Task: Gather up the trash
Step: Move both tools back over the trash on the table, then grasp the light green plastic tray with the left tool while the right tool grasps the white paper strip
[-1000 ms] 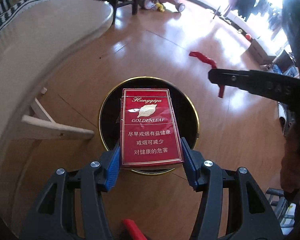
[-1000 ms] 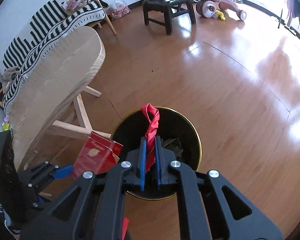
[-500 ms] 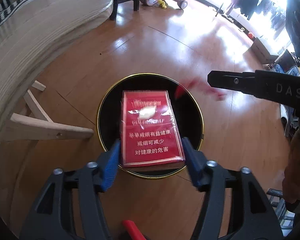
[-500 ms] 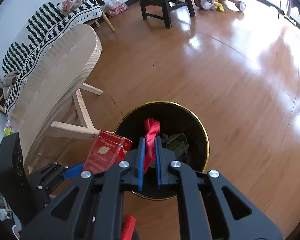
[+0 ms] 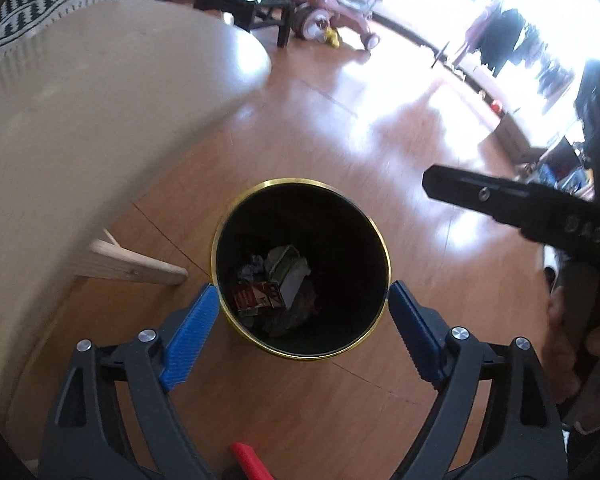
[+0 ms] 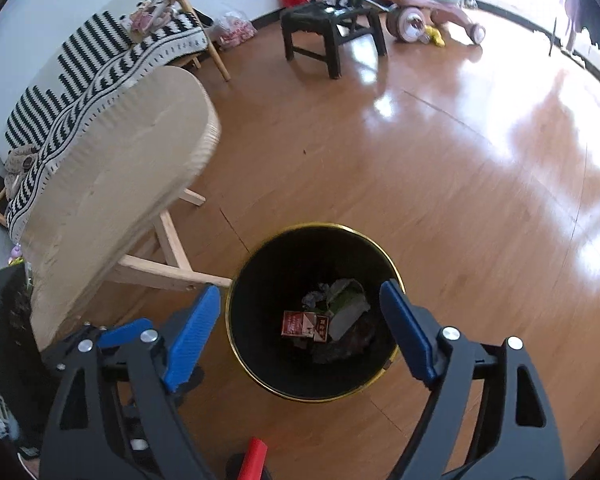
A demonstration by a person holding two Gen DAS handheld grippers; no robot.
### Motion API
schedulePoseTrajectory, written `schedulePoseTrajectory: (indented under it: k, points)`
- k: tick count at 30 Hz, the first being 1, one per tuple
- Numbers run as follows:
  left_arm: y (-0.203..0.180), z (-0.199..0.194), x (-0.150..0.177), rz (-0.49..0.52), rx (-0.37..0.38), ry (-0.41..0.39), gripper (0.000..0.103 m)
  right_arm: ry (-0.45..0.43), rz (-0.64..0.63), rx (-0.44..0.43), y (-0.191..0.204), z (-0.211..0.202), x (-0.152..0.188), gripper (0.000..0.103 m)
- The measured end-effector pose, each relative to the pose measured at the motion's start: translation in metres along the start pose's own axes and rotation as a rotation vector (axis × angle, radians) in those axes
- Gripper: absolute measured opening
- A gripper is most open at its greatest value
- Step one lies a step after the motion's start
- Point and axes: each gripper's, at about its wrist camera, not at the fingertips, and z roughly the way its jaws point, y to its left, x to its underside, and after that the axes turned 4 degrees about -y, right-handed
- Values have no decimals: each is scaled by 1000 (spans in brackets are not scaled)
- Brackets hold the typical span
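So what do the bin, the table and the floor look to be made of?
The bin: black, with a thin shiny gold rim that glints, so probably metal, though coated plastic is possible.
The table: pale unfinished-looking wood, with a matte top, faint grain and bare wooden legs.
The floor: orange-brown boards with plank seams and glossy window glare, so varnished wood or laminate.

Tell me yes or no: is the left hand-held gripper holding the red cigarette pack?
No: the left hand-held gripper is open and empty, and the red cigarette pack lies inside the black gold-rimmed bin.

wooden table, black chair, pink tricycle
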Motion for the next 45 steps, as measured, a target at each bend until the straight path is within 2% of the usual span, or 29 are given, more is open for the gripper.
schedulePoseTrajectory:
  k: [4,9,10,14,19,22,28,32,35,37,40,45]
  points:
    - [31,-58,-9,3,-46,-61,87,-22,-55,-44,40,-10,-10,83]
    - [96,-145,-6,-54,-156,-155,91,-28,-159,-115,123,-13,-16,84]
    - [113,-166,-1,-68,-197,-179,91,-26,-185,-139,145,-13,-16,84]
    - [178,-232,28,-113,-343,-238,93,-12,-296,-228,235,-8,-12,84]
    - [266,-295,86,-182,-543,-254,94,28,-416,-325,341,4,6,84]
    - [315,-322,120,-261,-595,-249,94,54,-481,-365,397,13,21,84]
    - [385,-346,175,-381,-634,-256,94,138,-537,-441,477,21,65,84]
    - [414,-335,193,-384,-630,-238,94,224,-523,-466,507,39,90,84]
    - [431,-322,194,-394,-620,-192,94,297,-492,-464,526,61,107,84]
    - [435,-320,192,-409,-592,-200,94,310,-479,-451,532,70,113,84]
    - [436,-315,189,-406,-567,-207,94,317,-434,-432,538,84,115,84]
    - [434,-304,182,-382,-575,-195,95,266,-417,-372,548,91,109,81]
